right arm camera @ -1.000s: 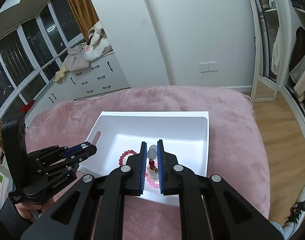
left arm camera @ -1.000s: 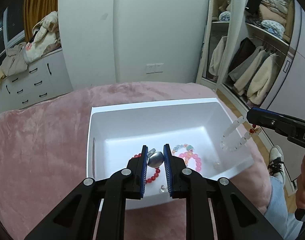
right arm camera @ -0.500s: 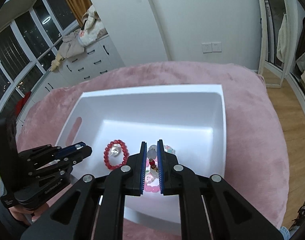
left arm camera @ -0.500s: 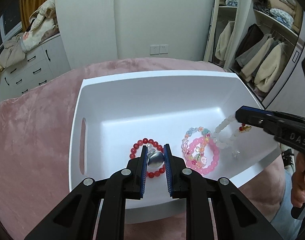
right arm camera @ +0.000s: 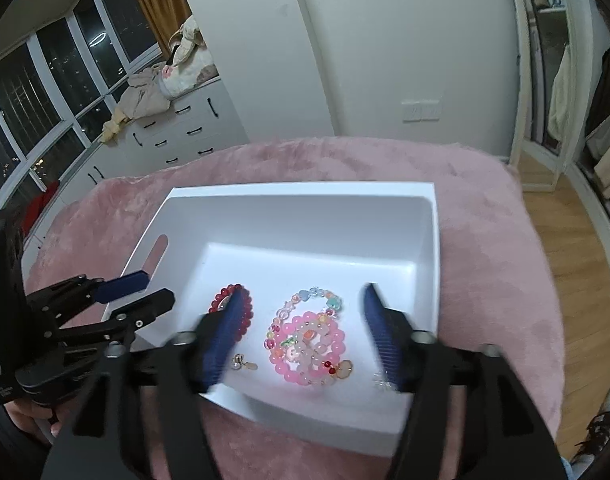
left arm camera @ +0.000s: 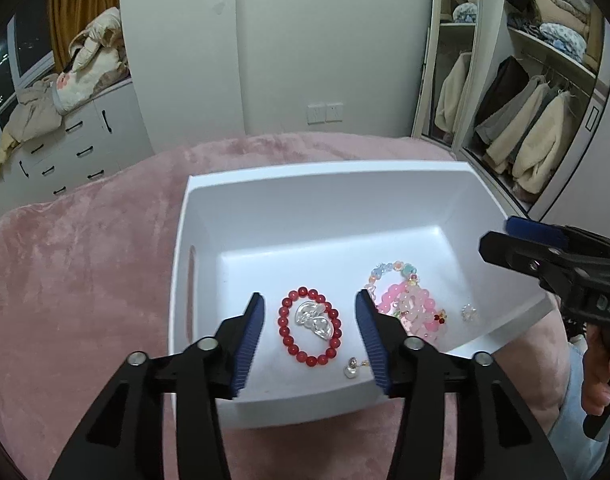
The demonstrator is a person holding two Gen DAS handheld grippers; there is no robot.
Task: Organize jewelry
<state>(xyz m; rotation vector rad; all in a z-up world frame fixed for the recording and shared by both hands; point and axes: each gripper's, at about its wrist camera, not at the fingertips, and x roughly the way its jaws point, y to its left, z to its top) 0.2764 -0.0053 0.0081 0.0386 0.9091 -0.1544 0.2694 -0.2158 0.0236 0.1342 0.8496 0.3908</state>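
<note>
Left claw, left wrist view: left gripper (left arm camera: 309, 334) spread wide, blue-padded fingers (left arm camera: 249, 334) holding nothing, poised over the near left part of a white bin (left arm camera: 325, 188).
Between its fingers: a red bead bracelet (left arm camera: 309, 332) lies flat on the bin floor, ringing a clear, silvery piece (left arm camera: 313, 318) that rests inside its loop.
Near edge: a small pearl earring (left arm camera: 351, 369) lies just beside the red bracelet, by the right finger.
Right of that: a pile of pink bead bracelets (left arm camera: 411, 312), a pastel charm bracelet (left arm camera: 391, 270) on its far side, and a small clear trinket (left arm camera: 469, 313) a little further right.
Right edge: right gripper (left arm camera: 517, 240) reaches in over the bin's right rim, a hand (left arm camera: 603, 376) on its handle.
Setting: the bin rests on a pink plush blanket (left arm camera: 73, 280).

Right claw, right wrist view: right gripper (right arm camera: 305, 334) also wide open and empty, slightly blurred, straddling the pink bead bracelets (right arm camera: 309, 346) on the bin floor.
Far side of the pile: pastel charm bracelet (right arm camera: 311, 300), touching it.
Left: red bead bracelet (right arm camera: 241, 300), partly hidden behind the left finger; pearl earring (right arm camera: 241, 363) lies near it.
Far left: left gripper (right arm camera: 139, 292), fingers parted, at the left wall of the white bin (right arm camera: 301, 196).
</note>
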